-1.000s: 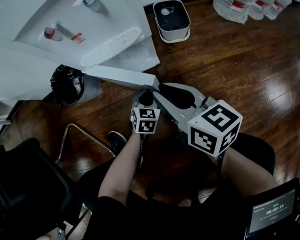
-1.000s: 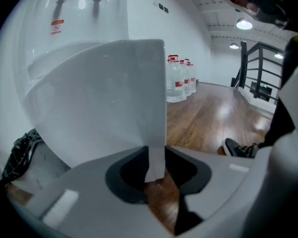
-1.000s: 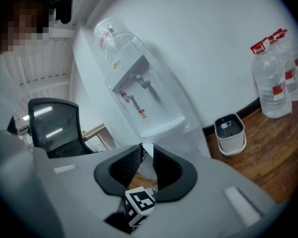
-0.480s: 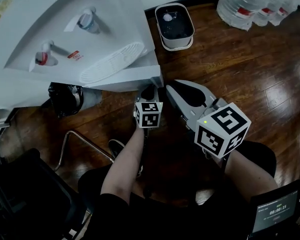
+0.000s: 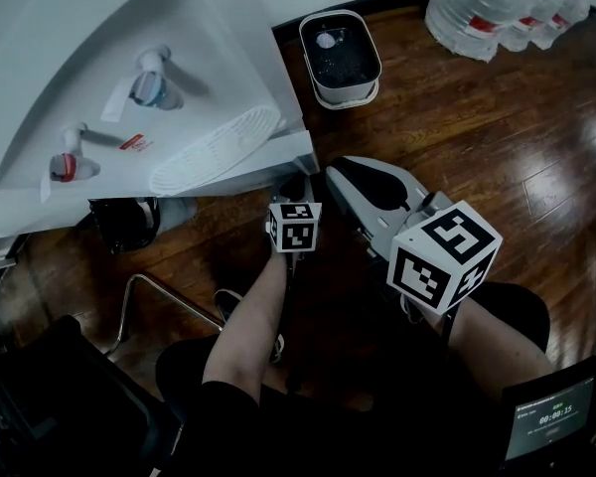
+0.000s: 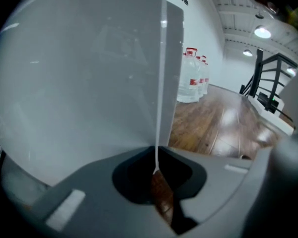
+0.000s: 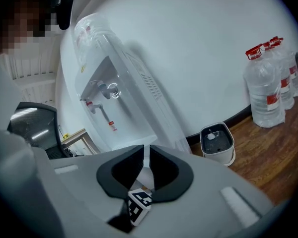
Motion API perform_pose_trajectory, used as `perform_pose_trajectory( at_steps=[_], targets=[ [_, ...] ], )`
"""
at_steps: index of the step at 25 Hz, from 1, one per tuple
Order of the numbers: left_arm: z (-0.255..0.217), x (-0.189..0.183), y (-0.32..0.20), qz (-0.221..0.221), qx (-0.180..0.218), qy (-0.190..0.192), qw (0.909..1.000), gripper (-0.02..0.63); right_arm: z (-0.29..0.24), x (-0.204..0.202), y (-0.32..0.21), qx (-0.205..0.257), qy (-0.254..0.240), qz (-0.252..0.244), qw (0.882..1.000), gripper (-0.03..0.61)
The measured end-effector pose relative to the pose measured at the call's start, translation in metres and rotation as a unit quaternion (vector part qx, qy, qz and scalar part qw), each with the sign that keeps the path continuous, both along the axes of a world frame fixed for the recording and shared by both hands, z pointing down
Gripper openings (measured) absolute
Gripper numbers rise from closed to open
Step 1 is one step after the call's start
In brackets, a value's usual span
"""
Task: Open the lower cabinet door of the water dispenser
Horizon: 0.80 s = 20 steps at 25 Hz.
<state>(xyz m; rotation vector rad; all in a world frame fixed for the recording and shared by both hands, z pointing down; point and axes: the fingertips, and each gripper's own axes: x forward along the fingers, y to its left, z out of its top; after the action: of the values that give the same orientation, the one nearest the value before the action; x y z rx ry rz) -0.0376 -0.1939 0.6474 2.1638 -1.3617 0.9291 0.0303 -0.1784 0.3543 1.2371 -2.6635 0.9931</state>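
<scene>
The white water dispenser [image 5: 99, 87] stands at the upper left, taps and drip tray facing me. Its lower door's thin edge [image 5: 303, 159] ends just ahead of my left gripper [image 5: 296, 185]. In the left gripper view the door panel [image 6: 89, 83] fills the left half. Its edge [image 6: 159, 108] runs down into the left gripper [image 6: 156, 170], whose jaws are closing on it. My right gripper [image 5: 336, 173] hovers just right of the left one, off the dispenser. Its jaws [image 7: 146, 157] show only a narrow slit with nothing in it, aimed at the dispenser [image 7: 119, 98].
A small white-and-black bin [image 5: 340, 56] stands on the wood floor right of the dispenser. Several large water bottles [image 5: 497, 3] line the back wall. A black bag [image 5: 129, 222] sits under the dispenser's left side. A metal frame [image 5: 149, 296] and a dark chair [image 5: 40, 405] are near my legs.
Both grippers' jaws have narrowed. The left gripper's tip has come up against the white door edge. The dispenser has shifted in the head view as the camera moved.
</scene>
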Motion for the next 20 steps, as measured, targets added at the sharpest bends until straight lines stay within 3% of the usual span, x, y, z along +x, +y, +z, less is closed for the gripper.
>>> perform_pose_trajectory(
  at_steps=[5, 8, 12, 20],
  targets=[
    [0.005, 0.001, -0.011, 0.007, 0.023, -0.05, 0.9985, 0.02, 0.002, 0.01, -0.011, -0.012, -0.008, 0.017, 1.0, 0.035],
    [0.008, 0.003, -0.015, -0.001, 0.013, -0.032, 0.9994, 0.02, 0.002, 0.012, -0.013, -0.016, -0.015, 0.017, 1.0, 0.035],
    [0.009, 0.0, -0.028, 0.003, 0.023, -0.036, 0.9991, 0.02, 0.0, 0.012, -0.012, -0.021, -0.026, 0.012, 0.999, 0.035],
    [-0.009, -0.021, -0.045, -0.065, 0.032, -0.029, 0.997, 0.021, -0.004, 0.016, -0.008, -0.021, -0.027, 0.0, 0.999, 0.035]
  ],
)
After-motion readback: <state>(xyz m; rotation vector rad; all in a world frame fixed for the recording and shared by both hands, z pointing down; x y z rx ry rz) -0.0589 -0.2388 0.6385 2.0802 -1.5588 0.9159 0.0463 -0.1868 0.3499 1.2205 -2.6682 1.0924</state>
